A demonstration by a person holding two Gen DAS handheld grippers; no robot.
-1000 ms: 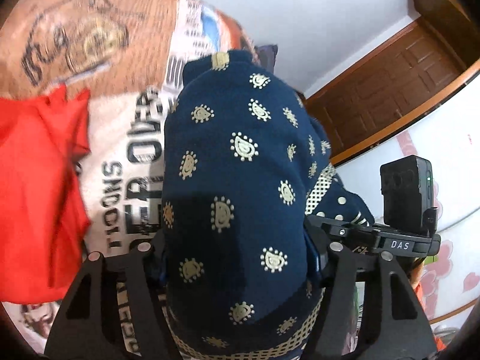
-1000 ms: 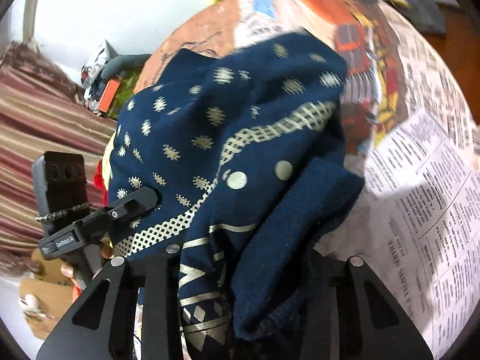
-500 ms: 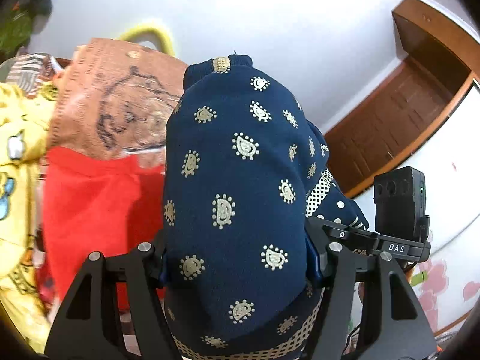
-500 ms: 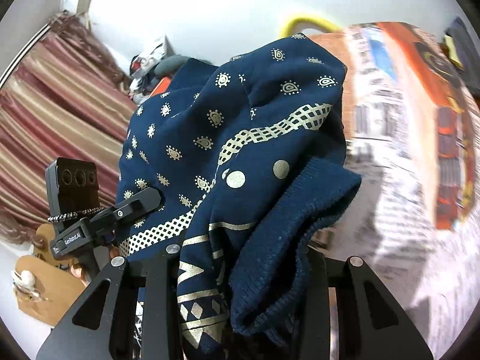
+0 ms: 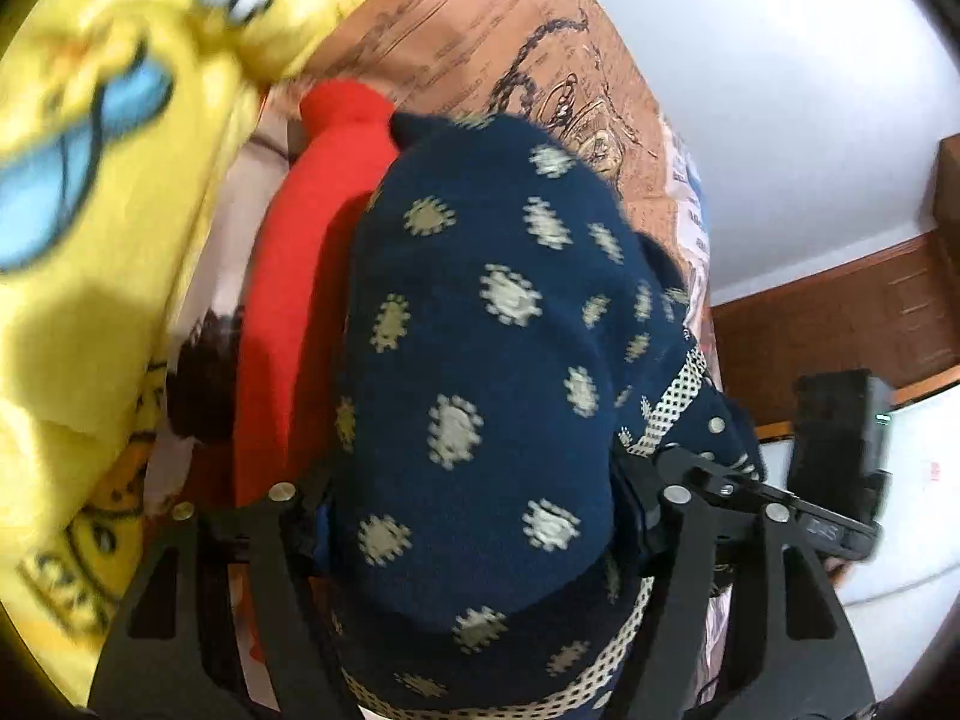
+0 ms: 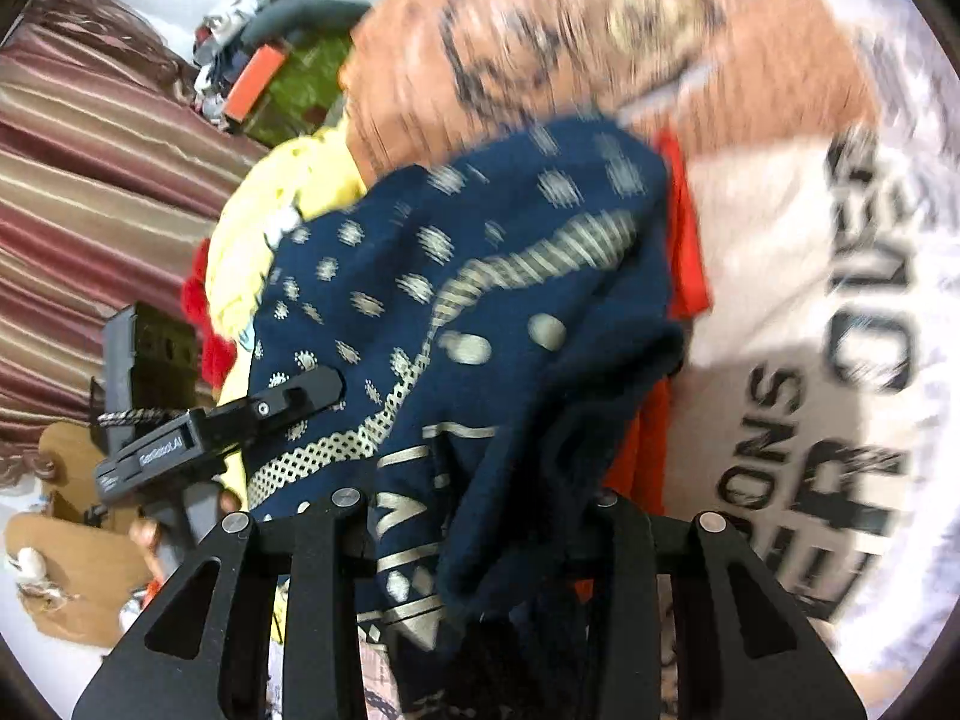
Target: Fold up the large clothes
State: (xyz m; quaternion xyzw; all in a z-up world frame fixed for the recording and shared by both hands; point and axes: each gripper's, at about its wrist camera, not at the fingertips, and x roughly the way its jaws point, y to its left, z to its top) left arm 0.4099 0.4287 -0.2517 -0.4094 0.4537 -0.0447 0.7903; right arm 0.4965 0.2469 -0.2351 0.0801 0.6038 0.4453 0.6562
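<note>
A folded navy garment with cream dot patterns (image 5: 480,360) fills the space between both pairs of fingers. My left gripper (image 5: 474,480) clamps one thick end of it; its jaws are opening, with the cloth still bulging between them. My right gripper (image 6: 474,504) is shut on the other end of the navy garment (image 6: 480,300), which drapes over its fingers. The bundle hangs just above a red garment (image 5: 312,210) on the printed bedsheet (image 5: 540,48). The right wrist view shows the left gripper's body (image 6: 180,438) at the left.
A yellow cartoon-print garment (image 5: 90,180) lies left of the red one. The bedsheet's white part with big black letters (image 6: 840,360) spreads to the right. Striped curtains (image 6: 78,180) and clutter stand at the far left. A wooden door (image 5: 840,324) is at the right.
Both grippers have swung across and down with the navy garment, from facing the wall to hanging over the red and yellow clothes on the sheet. The grip looks the same.
</note>
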